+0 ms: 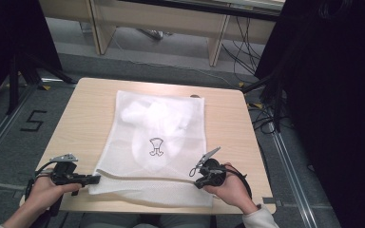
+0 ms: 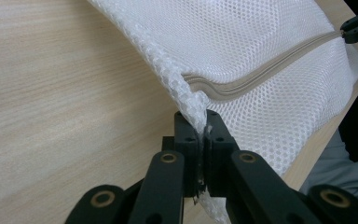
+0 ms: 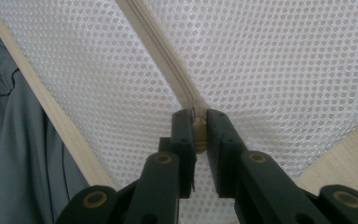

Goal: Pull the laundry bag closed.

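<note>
Left gripper pinches the mesh bag's corner; right gripper clamps its half-hidden zipper pull.

White mesh laundry bag lies flat on the light wooden worktop, long axis running away from the person, near edge close to the worktop's front edge. Fine honeycomb mesh, semi-transparent. Inside, a white garment, crumpled, bunched toward the far half; small black outline drawing shows at mid-bag. Cream zipper runs across the near end, curving slightly, teeth closed along the visible stretch. Zipper slider sits at the right end, pinched between the right claw jaws. Left near corner of the bag is lifted slightly and gathered, clamped in the left claw.
</note>
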Demonstrator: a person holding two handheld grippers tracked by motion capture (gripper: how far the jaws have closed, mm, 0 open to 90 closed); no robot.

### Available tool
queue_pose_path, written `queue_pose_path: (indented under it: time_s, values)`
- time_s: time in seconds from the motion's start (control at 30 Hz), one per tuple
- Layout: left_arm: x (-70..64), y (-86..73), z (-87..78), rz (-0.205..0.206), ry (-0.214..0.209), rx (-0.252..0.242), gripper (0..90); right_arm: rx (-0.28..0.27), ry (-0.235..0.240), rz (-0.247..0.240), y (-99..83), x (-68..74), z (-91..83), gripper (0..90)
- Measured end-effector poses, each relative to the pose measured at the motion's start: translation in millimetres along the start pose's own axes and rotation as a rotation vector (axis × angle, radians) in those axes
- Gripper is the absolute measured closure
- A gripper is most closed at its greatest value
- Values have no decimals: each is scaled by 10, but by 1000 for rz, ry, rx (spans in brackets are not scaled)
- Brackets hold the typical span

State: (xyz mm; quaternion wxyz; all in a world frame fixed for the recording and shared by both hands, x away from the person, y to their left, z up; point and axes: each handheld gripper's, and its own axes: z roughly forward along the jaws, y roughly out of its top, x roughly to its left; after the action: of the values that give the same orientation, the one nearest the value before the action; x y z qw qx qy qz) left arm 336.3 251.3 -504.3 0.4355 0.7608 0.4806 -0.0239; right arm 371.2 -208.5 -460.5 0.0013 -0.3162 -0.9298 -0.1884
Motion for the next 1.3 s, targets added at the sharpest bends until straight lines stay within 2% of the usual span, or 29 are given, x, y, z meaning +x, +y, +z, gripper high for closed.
queue_pose_path:
  time_s: [0.1, 0.13, 0.37, 0.57, 0.83, 0.97, 1.2, 1.23, 1.3]
  values:
    - [-1, 0, 0, -1, -1, -1, 857, -3, -3, -4, -1, -7, 3, 823]
    - [1, 0, 0, 1, 1, 0, 857, -1, 3, 12, -4, 2, 3, 823]
    - [2, 0, 0, 0, 1, 1, 857, 1, -7, -3, -17, -18, 0, 823]
    - [3, 0, -3, 5, 1, 5, 857, 6, 1, 20, -24, -4, -3, 823]
    - [1, -1, 1, 0, 0, 1, 857, 8, -11, -8, -39, -45, -7, 823]
    - [1, -1, 2, -1, -1, 1, 857, 5, -6, 3, -52, -52, -6, 823]
    - [1, 1, 0, -3, -1, 2, 858, 10, -2, -8, -56, -60, -6, 823]
    - [2, 0, 0, -4, -2, 1, 858, 17, 1, 21, -63, -47, -13, 823]
    - [-1, 1, 0, -3, -1, 2, 858, 15, -1, 6, -64, -62, -17, 823]
